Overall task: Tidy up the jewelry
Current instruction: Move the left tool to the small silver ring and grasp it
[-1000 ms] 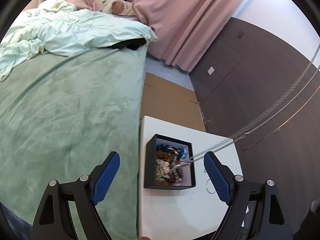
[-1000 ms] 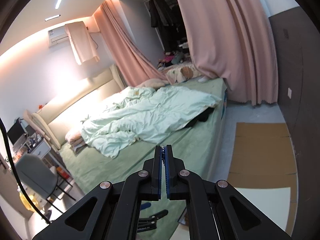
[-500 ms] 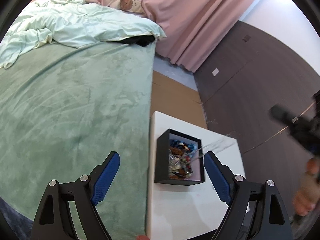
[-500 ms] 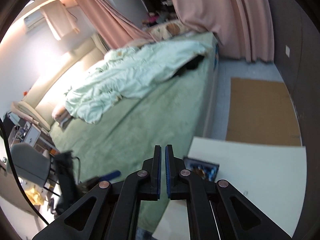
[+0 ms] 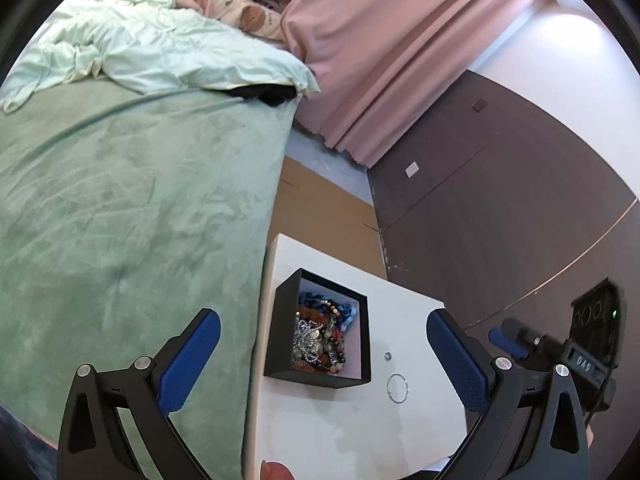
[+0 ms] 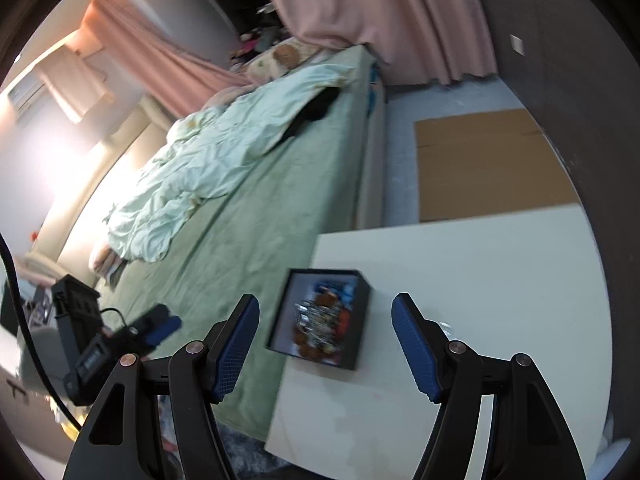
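While both grippers, left (image 5: pixel 320 354) and right (image 6: pixel 325 336), hang wide and empty, gathering continues; next, the ring (image 5: pixel 397 388) at the box's (image 5: pixel 280 336) four o'clock.

White table (image 5: pixel 340 432) w/ black box (image 5: pixel 280 332) near its edge by the bed, box full of tangled beads & chains (image 5: pixel 318 340). Just beside box on bare tabletop: thin wire ring (image 5: pixel 397 388) & a tiny round piece (image 5: pixel 387 356), both apart from the box. Table stands right against green bed (image 5: pixel 120 220); brown cardboard (image 5: pixel 320 216) flat on floor behind it.
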